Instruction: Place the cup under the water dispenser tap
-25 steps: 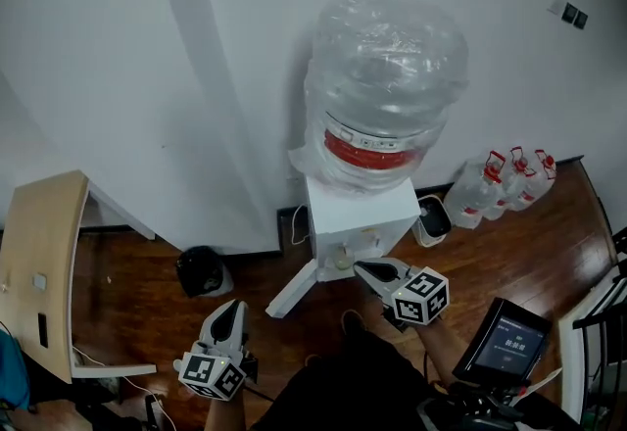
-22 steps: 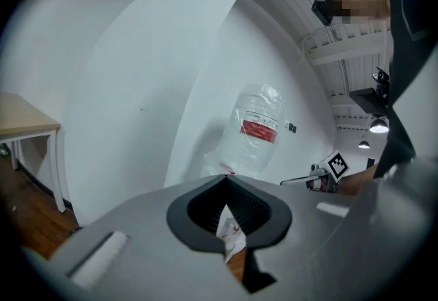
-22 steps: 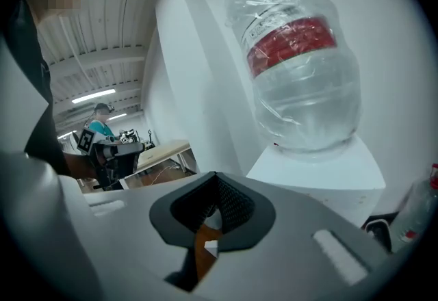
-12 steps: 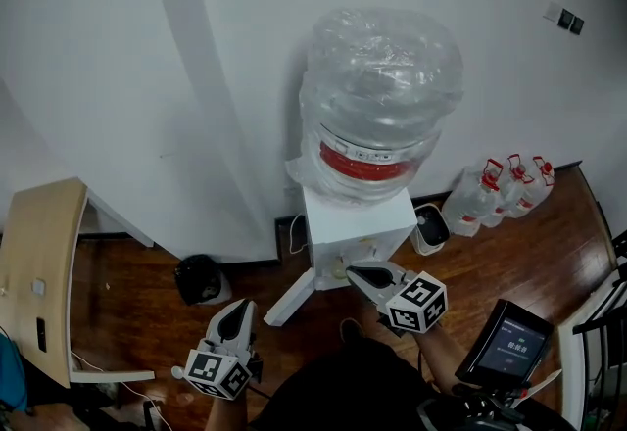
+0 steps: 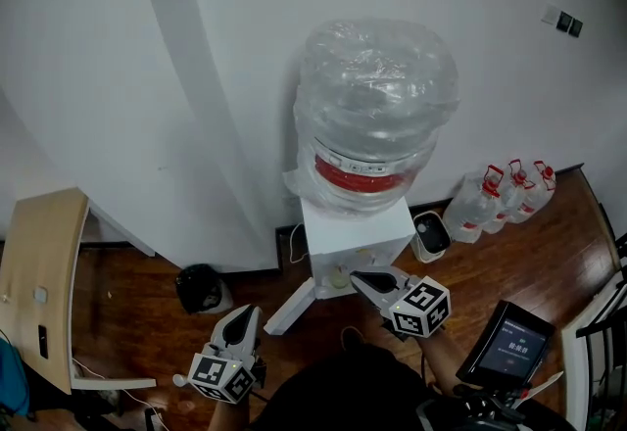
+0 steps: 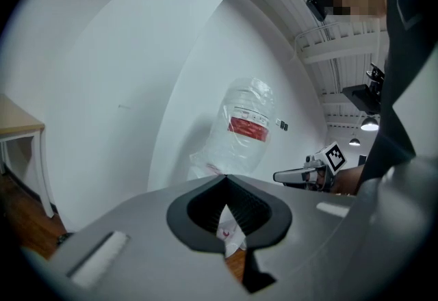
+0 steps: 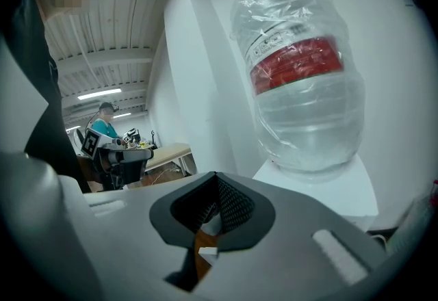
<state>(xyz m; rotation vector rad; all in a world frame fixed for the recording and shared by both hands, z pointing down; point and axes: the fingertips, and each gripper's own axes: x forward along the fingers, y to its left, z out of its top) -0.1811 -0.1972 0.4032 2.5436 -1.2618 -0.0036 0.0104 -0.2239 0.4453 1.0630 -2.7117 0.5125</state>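
Cup [image 5: 340, 276] sits low at the front of the water dispenser [image 5: 355, 231], just beside the closed, empty right claw [image 5: 359, 276]. Left claw [image 5: 244, 311], closed too, is well apart at the near left. Black bin [image 5: 199, 288] stands left of the dispenser and spare bottles [image 5: 500, 189] right. Only the right gripper view shows a far person [image 7: 105, 122].

One water dispenser [image 5: 355, 228], one big bottle [image 5: 375, 106]; apparently three red-capped jugs [image 5: 490, 196] at three o'clock; one black bin [image 5: 199, 287] at nine.

Upright white bottle-topped water dispenser [image 5: 358, 235]
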